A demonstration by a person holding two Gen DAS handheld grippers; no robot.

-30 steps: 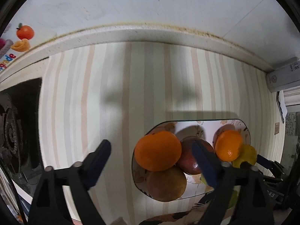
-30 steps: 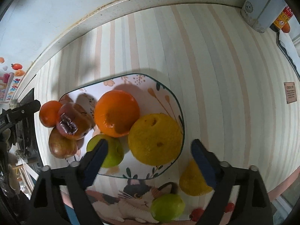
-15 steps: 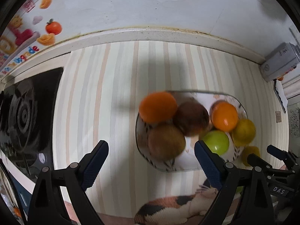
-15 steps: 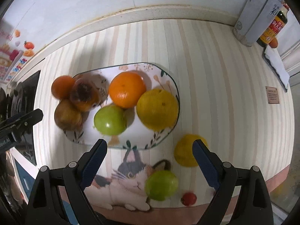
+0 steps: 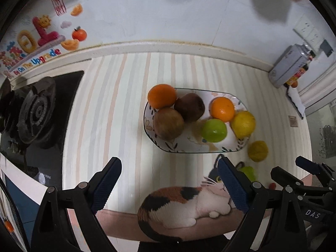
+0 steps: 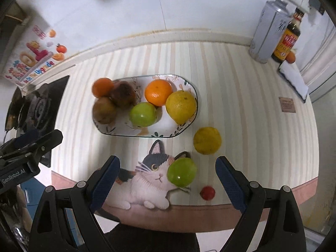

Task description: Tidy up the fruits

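Observation:
An oval patterned plate (image 6: 117, 133) (image 5: 184, 150) holds several fruits: two oranges (image 6: 158, 92) (image 6: 102, 87), a dark red fruit (image 6: 123, 94), a brown fruit (image 6: 104, 110), a green apple (image 6: 142, 114) and a yellow citrus (image 6: 181, 106). On the mat lie a yellow citrus (image 6: 206, 140) (image 5: 257, 150), a green apple (image 6: 181, 172) and a small red fruit (image 6: 208, 192). My right gripper (image 6: 167, 176) is open and empty above the mat's front edge, the loose apple between its fingers in view. My left gripper (image 5: 169, 180) is open and empty, in front of the plate.
A gas stove (image 5: 35, 109) sits left of the striped mat (image 5: 117, 105). A metal tin (image 6: 267, 31) and a sauce bottle (image 6: 286, 40) stand at the back right by the wall. A cat picture (image 6: 151, 180) marks the mat's front edge.
Both grippers have pulled back and up from the plate, so the whole plate and the loose fruits in front now show. Both stay open.

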